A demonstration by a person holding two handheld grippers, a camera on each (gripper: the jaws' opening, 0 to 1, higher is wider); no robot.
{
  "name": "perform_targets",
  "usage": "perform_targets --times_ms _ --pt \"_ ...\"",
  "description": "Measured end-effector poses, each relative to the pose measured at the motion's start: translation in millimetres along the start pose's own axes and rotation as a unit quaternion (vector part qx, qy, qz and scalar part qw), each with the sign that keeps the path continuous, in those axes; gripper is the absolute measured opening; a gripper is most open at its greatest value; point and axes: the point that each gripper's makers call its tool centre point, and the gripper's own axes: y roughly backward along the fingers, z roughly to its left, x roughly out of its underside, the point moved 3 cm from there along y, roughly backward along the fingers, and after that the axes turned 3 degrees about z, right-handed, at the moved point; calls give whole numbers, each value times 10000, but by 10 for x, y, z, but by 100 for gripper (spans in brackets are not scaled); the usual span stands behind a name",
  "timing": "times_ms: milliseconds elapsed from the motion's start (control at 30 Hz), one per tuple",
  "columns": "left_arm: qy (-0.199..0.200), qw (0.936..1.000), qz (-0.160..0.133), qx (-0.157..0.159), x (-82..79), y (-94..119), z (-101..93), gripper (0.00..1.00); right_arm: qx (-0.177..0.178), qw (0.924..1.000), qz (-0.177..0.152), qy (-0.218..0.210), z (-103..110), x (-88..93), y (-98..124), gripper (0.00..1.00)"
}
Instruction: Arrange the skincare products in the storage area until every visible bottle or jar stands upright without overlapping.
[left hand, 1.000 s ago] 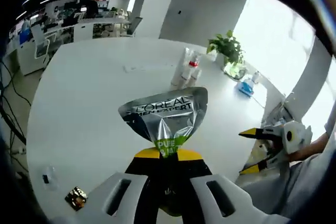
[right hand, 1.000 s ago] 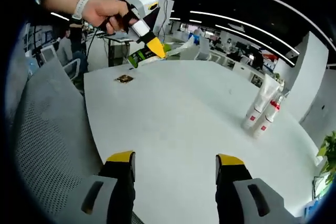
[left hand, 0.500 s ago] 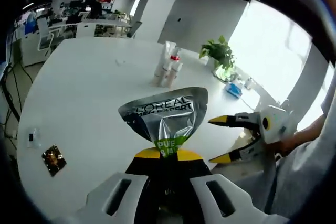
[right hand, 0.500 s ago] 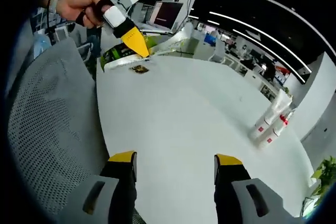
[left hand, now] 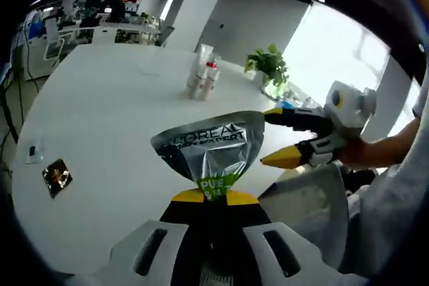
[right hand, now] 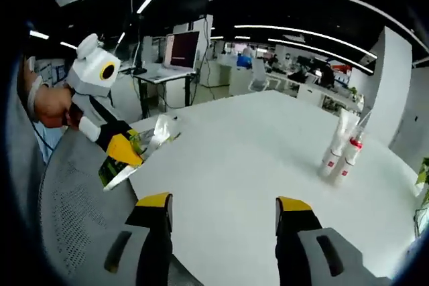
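Jaws of the left gripper (left hand: 209,200) are clamped on the green end of a silver sachet (left hand: 211,147), which is held up between them above the white table (left hand: 100,132). Beyond the sachet, well ahead of the jaws and slightly left, a small cluster of tubes (left hand: 202,75) is seen standing upright. To the right, the right gripper (left hand: 285,135) is seen with its yellow tips apart. A small dark packet (left hand: 55,173) lies far to the left.

Jaws of the right gripper (right hand: 224,205) are spread wide with nothing between them. Ahead and to the right the tubes (right hand: 343,149) are seen; to the left, the left gripper (right hand: 124,151) with the sachet (right hand: 137,155).
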Motion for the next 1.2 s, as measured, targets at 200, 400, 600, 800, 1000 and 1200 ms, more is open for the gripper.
perform_targets --times_ms 200,400,600,800,1000,1200 --pt "-326 9994 -131 -55 -59 -10 20 4 -179 9987 -54 -469 116 34 25 60" --pt "-622 9975 -277 -189 -62 -19 28 5 -216 9941 -160 -1053 105 135 18 58" --pt "-1094 9933 -269 -276 -41 -58 -20 5 -359 9943 -200 -982 210 106 45 64" --pt "-1116 9921 -344 -449 -62 -45 39 6 -554 9945 -28 -887 313 174 -44 68" --pt "-980 9935 -326 -486 -54 -73 77 7 -784 9933 -69 -851 381 139 -34 68" --pt "-917 9941 -188 -542 10 -96 127 7 -1182 9730 -514 -1916 331 -39 28 63"
